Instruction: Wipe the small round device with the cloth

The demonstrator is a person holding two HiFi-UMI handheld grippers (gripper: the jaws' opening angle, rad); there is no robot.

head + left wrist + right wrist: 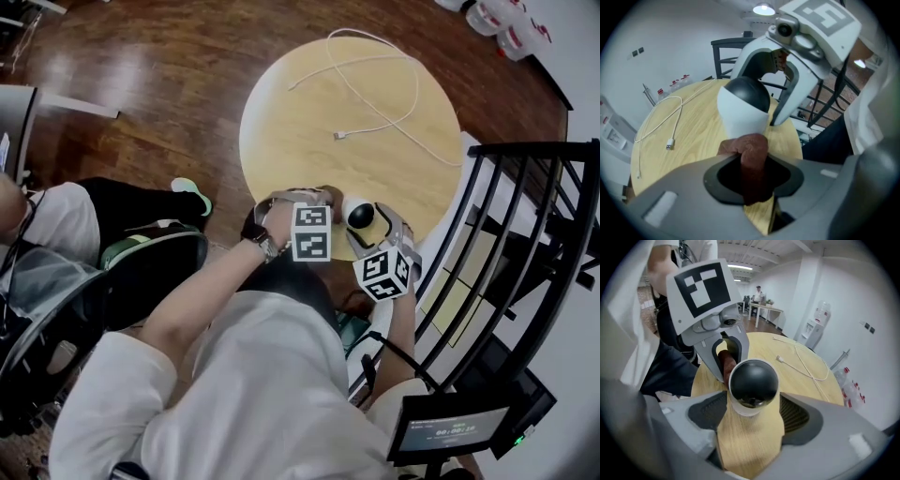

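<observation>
While the right gripper (pixel 752 414) stands at the near edge of a round wooden table (pixel 309 122), its two jaws are closed against the sides of the device (pixel 753 383). This is a small white cylinder with a glossy black dome on top. It stands upright on the tabletop, near the edge closest to the person, with the dome facing up and toward the right gripper's camera.

Opposite it, on the device's other side, the left gripper (pixel 752 177) has its jaws pinched together on a folded reddish-brown cloth (pixel 752 150). A rounded bulge of cloth sticks out past the jaw tips. It rests against the lower white part of the device, below the dome.

Seen from the head, the two grippers meet around the device. Their marker cubes sit side by side, just over the table's edge. The person wears a white shirt and has a dark watch (pixel 255 232) on the left wrist.

Farther back on the table, well apart from the device, lies a looped white cable (pixel 394 103) with its plug end near the middle. Dark wooden floor (pixel 141 75) surrounds the table, and a black railing (pixel 525 234) stands at the right.
</observation>
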